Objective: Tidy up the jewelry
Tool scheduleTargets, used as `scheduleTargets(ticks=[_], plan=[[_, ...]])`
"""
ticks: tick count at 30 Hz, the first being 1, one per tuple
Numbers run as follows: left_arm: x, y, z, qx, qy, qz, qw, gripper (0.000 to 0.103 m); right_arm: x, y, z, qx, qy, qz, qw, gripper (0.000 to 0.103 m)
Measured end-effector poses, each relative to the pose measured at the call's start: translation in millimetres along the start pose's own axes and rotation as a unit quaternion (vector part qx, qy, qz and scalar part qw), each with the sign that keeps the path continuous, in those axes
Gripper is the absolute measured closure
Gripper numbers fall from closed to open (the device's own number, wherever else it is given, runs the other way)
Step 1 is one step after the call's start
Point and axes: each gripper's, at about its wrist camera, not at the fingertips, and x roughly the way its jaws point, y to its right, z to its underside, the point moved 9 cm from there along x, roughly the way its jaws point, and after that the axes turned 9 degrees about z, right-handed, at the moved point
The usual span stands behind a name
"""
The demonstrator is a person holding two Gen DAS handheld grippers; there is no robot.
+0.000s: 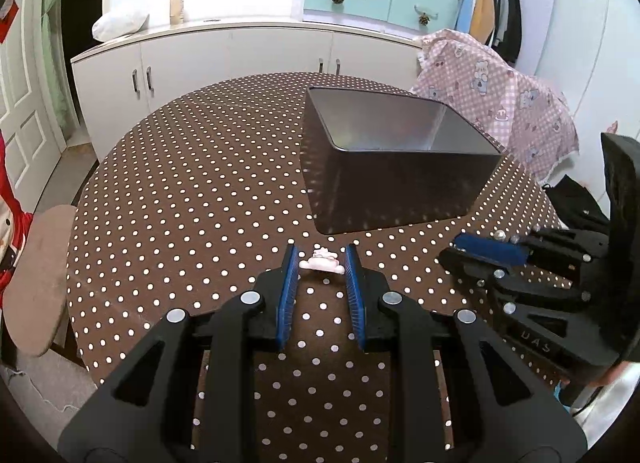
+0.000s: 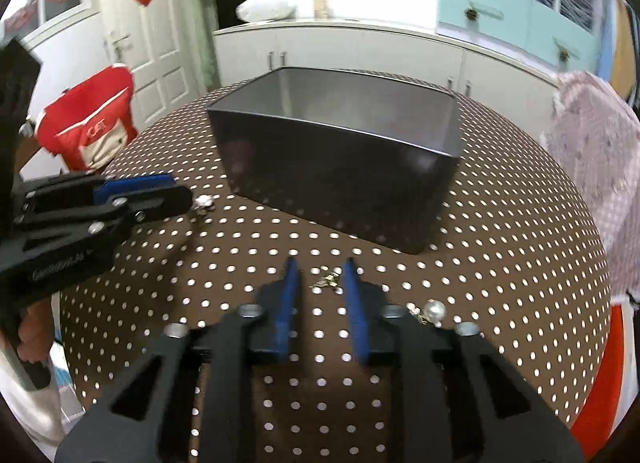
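A dark metal box (image 1: pixel 396 167) stands open on the polka-dot table; it also shows in the right wrist view (image 2: pixel 340 167). My left gripper (image 1: pixel 320 261) is open with a small white hair clip (image 1: pixel 323 262) lying between its fingertips on the cloth. The clip also shows in the right wrist view (image 2: pixel 205 205), beside the left gripper (image 2: pixel 160 193). My right gripper (image 2: pixel 320 275) is open, its tips around a small gold-coloured jewelry piece (image 2: pixel 328 281). A pearl earring (image 2: pixel 434 311) lies to its right. The right gripper (image 1: pixel 480 251) shows at the right of the left wrist view.
The round table (image 1: pixel 192 191) has a brown dotted cloth. White cabinets (image 1: pixel 240 55) stand behind it. A chair with a pink checked cloth (image 1: pixel 500 103) is at the right, a red garment (image 2: pixel 88 119) on a chair at the left, and a stool (image 1: pixel 36 279) nearby.
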Motion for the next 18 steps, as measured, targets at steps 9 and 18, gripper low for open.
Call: scheduleTargets(ticks=[9, 18], plan=[[-9, 7, -6, 0.007, 0.013, 0.005, 0.9999, 0.079, -4, 11, -2, 0.021, 0.010, 0.010, 1.000, 0.091], [-18, 22, -22, 0.022, 0.035, 0.012, 0.9991, 0.079, -23, 25, -16, 0.033, 0.039, 0.019, 0.999, 0.091]])
